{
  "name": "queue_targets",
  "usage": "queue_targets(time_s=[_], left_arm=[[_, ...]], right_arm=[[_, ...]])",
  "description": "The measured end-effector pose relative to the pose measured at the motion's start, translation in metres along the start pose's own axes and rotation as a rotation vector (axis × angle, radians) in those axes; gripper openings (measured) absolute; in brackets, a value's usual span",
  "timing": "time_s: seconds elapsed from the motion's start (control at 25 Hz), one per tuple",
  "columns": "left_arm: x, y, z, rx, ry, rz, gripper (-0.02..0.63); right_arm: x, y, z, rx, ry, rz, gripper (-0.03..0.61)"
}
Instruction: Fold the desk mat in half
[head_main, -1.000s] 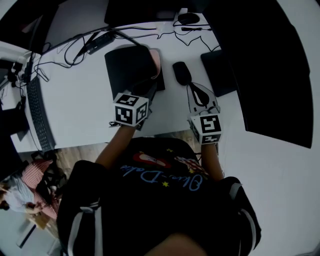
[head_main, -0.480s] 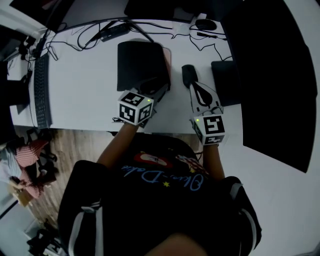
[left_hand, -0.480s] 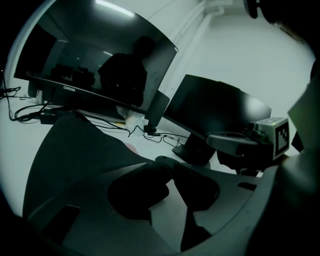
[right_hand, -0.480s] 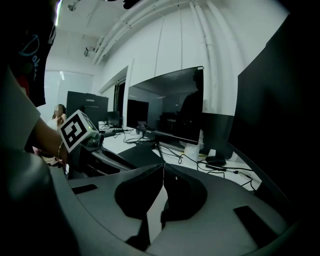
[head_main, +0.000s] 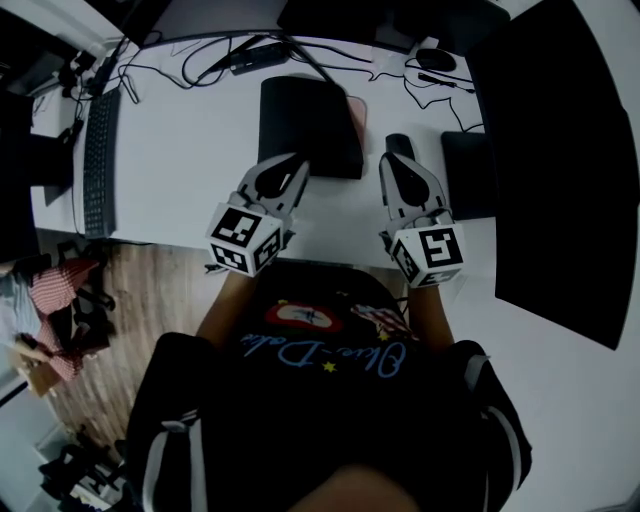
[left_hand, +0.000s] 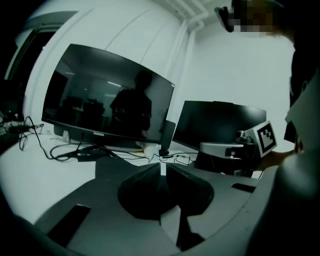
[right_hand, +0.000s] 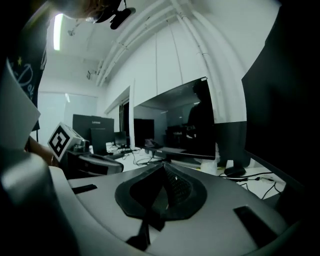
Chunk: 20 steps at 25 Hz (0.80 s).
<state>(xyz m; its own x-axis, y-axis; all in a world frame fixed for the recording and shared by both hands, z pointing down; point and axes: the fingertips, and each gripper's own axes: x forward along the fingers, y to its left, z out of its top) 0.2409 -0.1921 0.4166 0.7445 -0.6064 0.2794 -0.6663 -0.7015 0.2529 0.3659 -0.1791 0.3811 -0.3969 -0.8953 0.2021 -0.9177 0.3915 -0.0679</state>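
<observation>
The black desk mat lies folded on the white desk, with a strip of its pink underside showing along the right edge. My left gripper hovers at the mat's near left corner. In the left gripper view its jaws are closing to a thin slit with nothing between them. My right gripper is to the right of the mat, beside a black mouse. It is shut and empty.
A keyboard lies at the desk's left end. A dark pad sits right of the mouse, and a large dark monitor fills the right side. Cables and a second mouse are at the back.
My left gripper has drawn back toward the person, off the mat's near edge where it stood before. The right gripper stays beside the mouse. The head view has shifted.
</observation>
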Motion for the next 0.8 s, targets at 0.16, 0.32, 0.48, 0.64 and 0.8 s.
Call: queue_targets(time_s=[0.16,0.32,0.48,0.64,0.8], left_arm=[[-0.033,0.017,0.025,0.118,-0.034,0.086,0.012],[-0.059,0.027,0.048,0.127,-0.076,0.111,0.011],[-0.07,0.033,0.051,0.155,-0.066,0.132,0.011],[-0.076,0.039,0.048,0.179,-0.053,0.146,0.011],[-0.081,0.043,0.047,0.169,-0.058,0.154,0.011]], right_arm=[[0.006,0.02,0.03,0.06,-0.085,0.035,0.0],[0.011,0.04,0.051,0.064,-0.116,0.07,0.0],[0.02,0.052,0.054,0.063,-0.11,0.092,0.0],[0.026,0.061,0.052,0.058,-0.1,0.1,0.0],[0.029,0.066,0.05,0.066,-0.089,0.11,-0.001]])
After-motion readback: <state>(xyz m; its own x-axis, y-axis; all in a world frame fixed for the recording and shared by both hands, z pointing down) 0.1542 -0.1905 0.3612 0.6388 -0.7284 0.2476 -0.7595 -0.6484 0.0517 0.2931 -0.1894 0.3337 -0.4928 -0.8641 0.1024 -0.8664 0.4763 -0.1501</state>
